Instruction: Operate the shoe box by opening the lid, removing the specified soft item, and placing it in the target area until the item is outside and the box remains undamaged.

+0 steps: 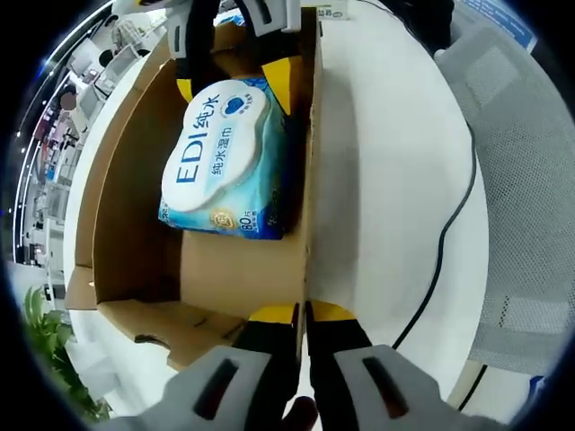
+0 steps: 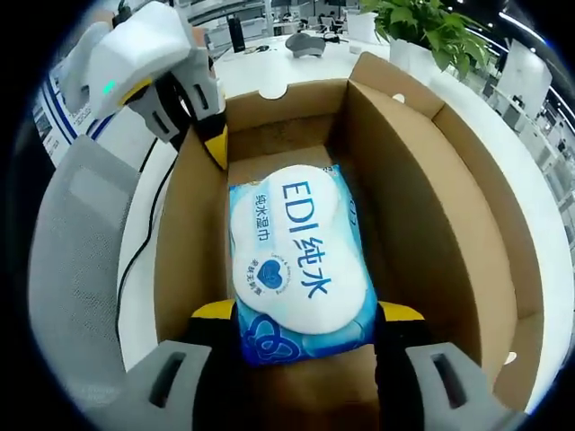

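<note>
Open-topped shoe box (image 2: 431,206) gives free access above; its 4 walls hem the wipes pack (image 2: 301,265).

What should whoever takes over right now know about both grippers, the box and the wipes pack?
Left gripper: jaws shut on the shoe box side wall, steadying it.
Right gripper: jaws straddle the near end of the wet wipes pack; grip not confirmed.
The pack lies flat on the box floor.
Done: lid open.
Left: close on the pack, lift it out, set it on the white table. Watch the black cable there.
</note>
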